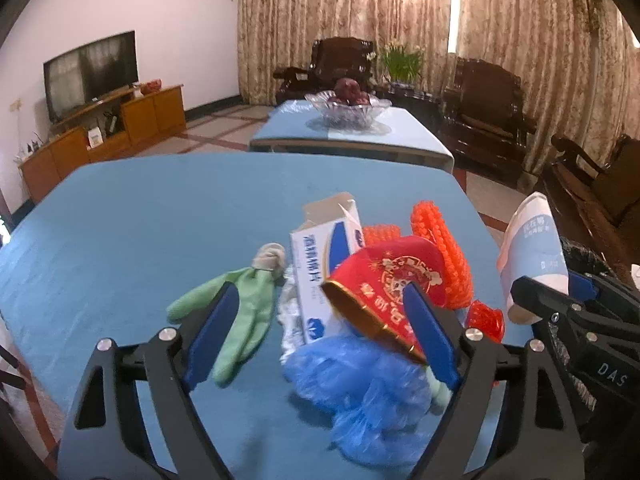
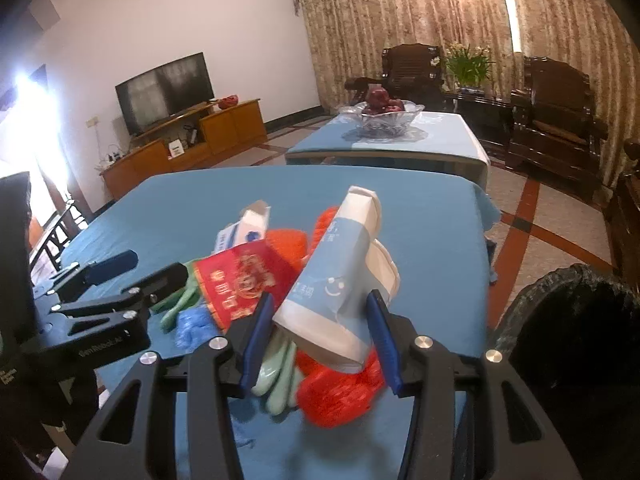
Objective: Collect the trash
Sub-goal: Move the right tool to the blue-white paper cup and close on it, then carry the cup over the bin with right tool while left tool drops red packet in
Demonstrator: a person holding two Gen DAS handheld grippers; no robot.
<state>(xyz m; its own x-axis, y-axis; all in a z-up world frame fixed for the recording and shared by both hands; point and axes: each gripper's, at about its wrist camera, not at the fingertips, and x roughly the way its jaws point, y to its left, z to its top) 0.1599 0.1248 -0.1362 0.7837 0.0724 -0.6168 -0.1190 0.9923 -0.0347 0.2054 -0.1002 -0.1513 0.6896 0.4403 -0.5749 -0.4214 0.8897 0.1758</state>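
- Right gripper (image 2: pixel 320 334) clamps the light, crushable paper carton (image 2: pixel 340 280) near its base.
- Left gripper (image 1: pixel 324 332) gapes wide over the soft blue bag (image 1: pixel 360 388).

"DAS" on right hand-held gripper (image 1: pixel 538 300)

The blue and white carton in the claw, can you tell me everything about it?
The blue and white paper carton looks like a drink carton: white folded ends, a pale blue band round the middle with a smiley face and print too small to read. It is tilted, its peaked top pointing up and away, lifted above the blue tablecloth and the trash pile. The right claw grips its lower end between two blue pads. Its bottom end looks a bit crushed.
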